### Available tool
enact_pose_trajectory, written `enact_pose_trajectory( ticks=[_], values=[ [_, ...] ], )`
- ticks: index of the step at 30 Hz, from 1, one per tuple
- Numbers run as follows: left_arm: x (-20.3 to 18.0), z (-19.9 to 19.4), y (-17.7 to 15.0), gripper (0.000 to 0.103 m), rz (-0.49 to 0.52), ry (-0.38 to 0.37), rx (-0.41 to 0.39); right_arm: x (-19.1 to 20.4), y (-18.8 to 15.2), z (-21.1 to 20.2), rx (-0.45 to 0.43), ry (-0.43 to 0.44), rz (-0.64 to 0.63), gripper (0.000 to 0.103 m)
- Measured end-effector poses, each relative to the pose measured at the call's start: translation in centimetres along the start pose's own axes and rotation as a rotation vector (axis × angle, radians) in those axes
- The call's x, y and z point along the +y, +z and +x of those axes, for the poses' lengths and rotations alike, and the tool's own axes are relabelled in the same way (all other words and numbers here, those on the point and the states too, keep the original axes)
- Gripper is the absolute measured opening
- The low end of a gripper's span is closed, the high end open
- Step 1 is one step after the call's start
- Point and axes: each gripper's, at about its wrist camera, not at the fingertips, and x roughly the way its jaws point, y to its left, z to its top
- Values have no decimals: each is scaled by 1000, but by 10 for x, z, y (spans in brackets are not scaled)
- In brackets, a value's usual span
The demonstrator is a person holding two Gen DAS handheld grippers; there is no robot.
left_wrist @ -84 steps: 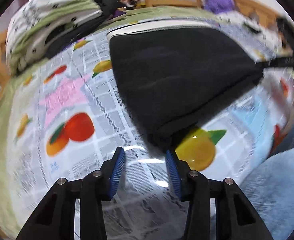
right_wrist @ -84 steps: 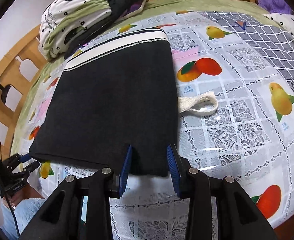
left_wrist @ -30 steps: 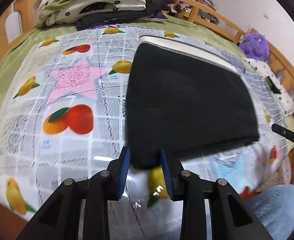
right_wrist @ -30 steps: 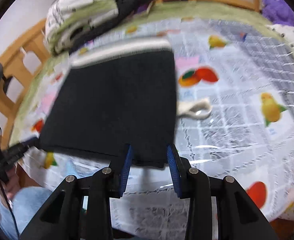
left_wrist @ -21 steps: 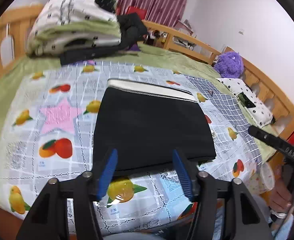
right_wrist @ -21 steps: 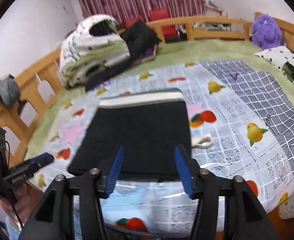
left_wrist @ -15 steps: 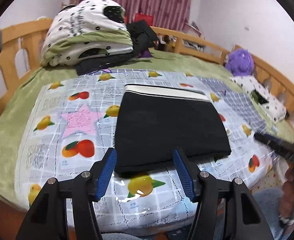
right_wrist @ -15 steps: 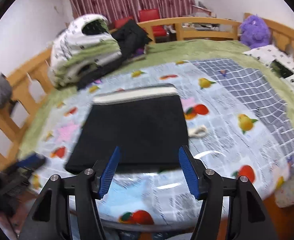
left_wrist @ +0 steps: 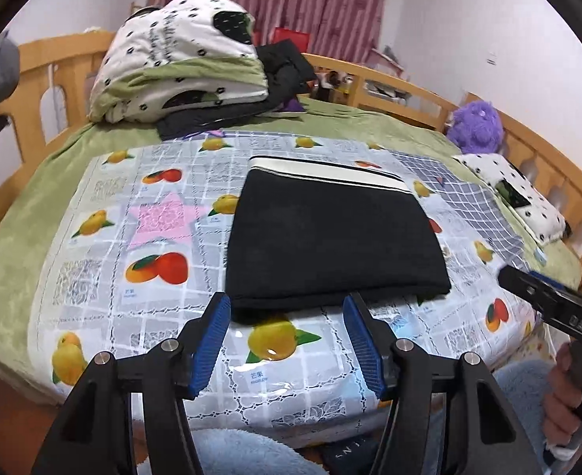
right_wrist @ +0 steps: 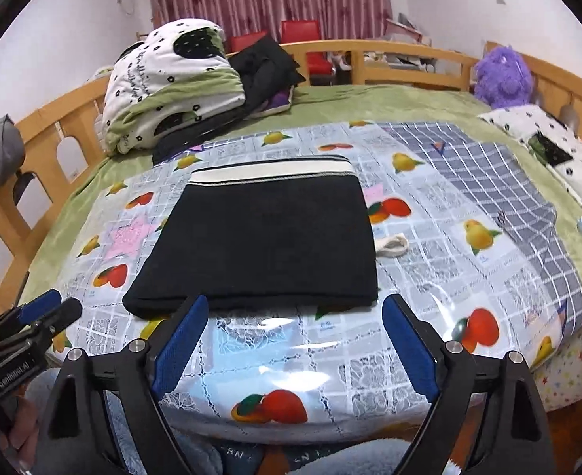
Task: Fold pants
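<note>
Item: black knit pants with white waistband (right_wrist: 263, 237), folded flat, mid-bed near the front edge.
Handling: soft, light, limp; grasp the near fold's corners.
Left gripper (left_wrist: 287, 340): jaws released, empty.
Right gripper (right_wrist: 294, 340): jaws just opened, empty.

Matt black cloth pants (left_wrist: 330, 237), glossy plastic tablecloth (left_wrist: 164, 316), wooden bedframe (right_wrist: 409, 55)

The left gripper (right_wrist: 33, 316) body reads "GenRobot.AI".
</note>
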Motion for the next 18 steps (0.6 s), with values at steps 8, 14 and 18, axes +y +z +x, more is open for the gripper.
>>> enact_pose_trajectory(
  ticks=[8,14,18],
  values=[
    [0,5,0,57,-15,5,13,-19,-1,0,4,11,69,89],
    [0,5,0,57,-9,20,17,-15,-1,0,2,-12,36,89],
    [3,4,0,57,-8,26,16,-11,-2,-1,-6,-25,3,89]
  ],
)
